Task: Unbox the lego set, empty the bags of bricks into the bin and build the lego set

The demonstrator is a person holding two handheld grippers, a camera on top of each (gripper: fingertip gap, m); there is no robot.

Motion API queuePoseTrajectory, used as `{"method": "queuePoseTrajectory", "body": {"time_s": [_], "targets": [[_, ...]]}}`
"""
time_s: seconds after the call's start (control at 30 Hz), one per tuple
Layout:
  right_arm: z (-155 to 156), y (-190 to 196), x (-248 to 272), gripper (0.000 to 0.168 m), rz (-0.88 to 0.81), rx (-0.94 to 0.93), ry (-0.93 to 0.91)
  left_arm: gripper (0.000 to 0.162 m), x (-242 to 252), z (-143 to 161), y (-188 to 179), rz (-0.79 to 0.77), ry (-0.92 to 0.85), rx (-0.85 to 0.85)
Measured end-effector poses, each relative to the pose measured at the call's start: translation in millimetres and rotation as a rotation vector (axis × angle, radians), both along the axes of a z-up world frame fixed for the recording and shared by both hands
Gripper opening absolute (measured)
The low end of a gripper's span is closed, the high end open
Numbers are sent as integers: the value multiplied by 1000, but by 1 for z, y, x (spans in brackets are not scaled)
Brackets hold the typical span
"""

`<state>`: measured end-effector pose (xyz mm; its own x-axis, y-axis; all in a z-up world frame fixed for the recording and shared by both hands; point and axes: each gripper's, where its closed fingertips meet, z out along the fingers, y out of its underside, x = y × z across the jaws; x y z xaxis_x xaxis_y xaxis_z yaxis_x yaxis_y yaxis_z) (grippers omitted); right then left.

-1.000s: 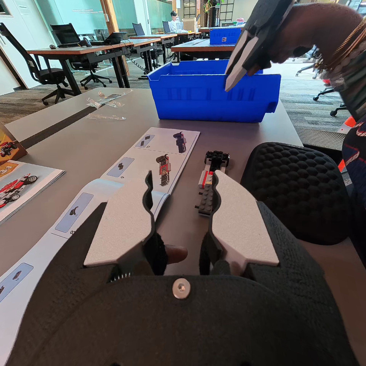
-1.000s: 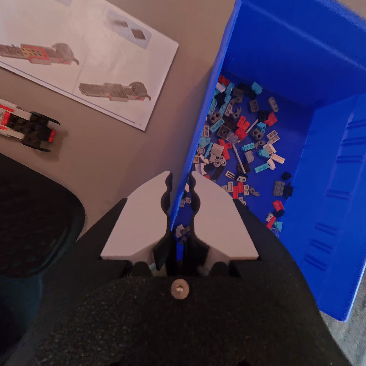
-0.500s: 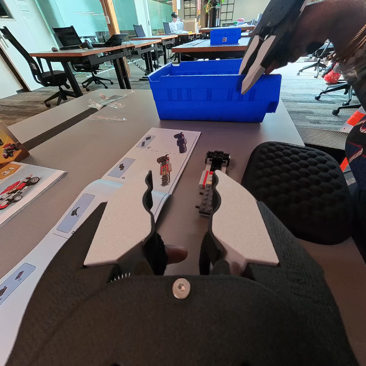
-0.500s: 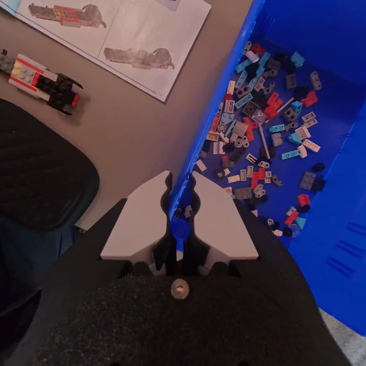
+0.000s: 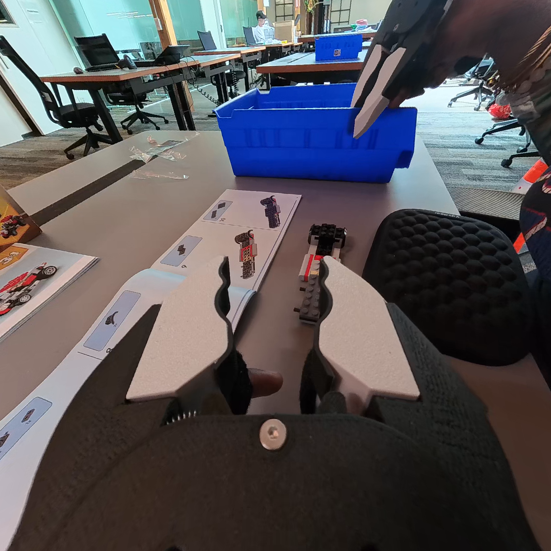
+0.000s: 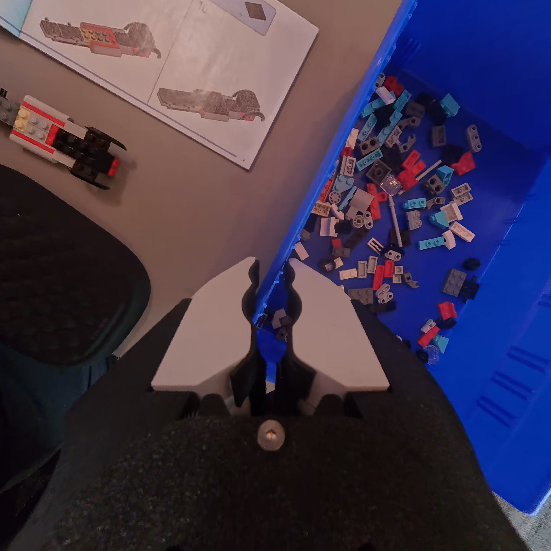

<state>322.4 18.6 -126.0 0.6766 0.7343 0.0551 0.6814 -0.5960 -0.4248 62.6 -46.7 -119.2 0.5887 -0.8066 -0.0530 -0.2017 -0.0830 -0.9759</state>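
Note:
A blue bin [image 5: 298,149] stands at the far side of the grey table; in the right wrist view its floor holds several loose bricks [image 6: 387,208] inside its walls [image 6: 507,328]. A partly built black, white and red lego car [image 5: 316,268] lies on the table, also seen in the right wrist view [image 6: 59,140]. My left gripper [image 5: 274,262] is open and empty, low over the table, its right finger beside the car. My right gripper [image 6: 271,262] is shut to a narrow gap, empty, over the right end of the bin's near wall [image 5: 362,119].
An open instruction booklet [image 5: 238,232] lies left of the car, also in the right wrist view [image 6: 179,59]. A black cushioned pad [image 5: 441,283] sits at the table's right edge. A second booklet [image 5: 35,277], the box [image 5: 15,220] and empty plastic bags [image 5: 158,152] lie to the left. Left tips to right tips: about 25 cm.
My right gripper has moved right along the bin's near wall and come lower toward its rim. The left gripper and the car have not moved.

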Motion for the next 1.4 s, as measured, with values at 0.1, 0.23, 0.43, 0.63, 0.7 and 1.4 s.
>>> {"method": "queuePoseTrajectory", "body": {"time_s": [0.1,0.23,0.43,0.63,0.7,1.4], "targets": [[0,1,-1,16,-4,8,-3,57,0,0,0,0,1,-1],[1,7,-3,16,-17,47,8,57,0,0,0,0,2,-1],[18,12,-14,28,24,158,120,56,0,0,0,3,2,8],[46,18,14,36,-42,323,183,56,2,-4,0,1,34,-8],[46,17,26,39,-56,334,170,56,4,-10,-1,-10,72,-23],[14,24,67,49,-43,215,132,29,2,-68,-9,-86,493,-208]]}}
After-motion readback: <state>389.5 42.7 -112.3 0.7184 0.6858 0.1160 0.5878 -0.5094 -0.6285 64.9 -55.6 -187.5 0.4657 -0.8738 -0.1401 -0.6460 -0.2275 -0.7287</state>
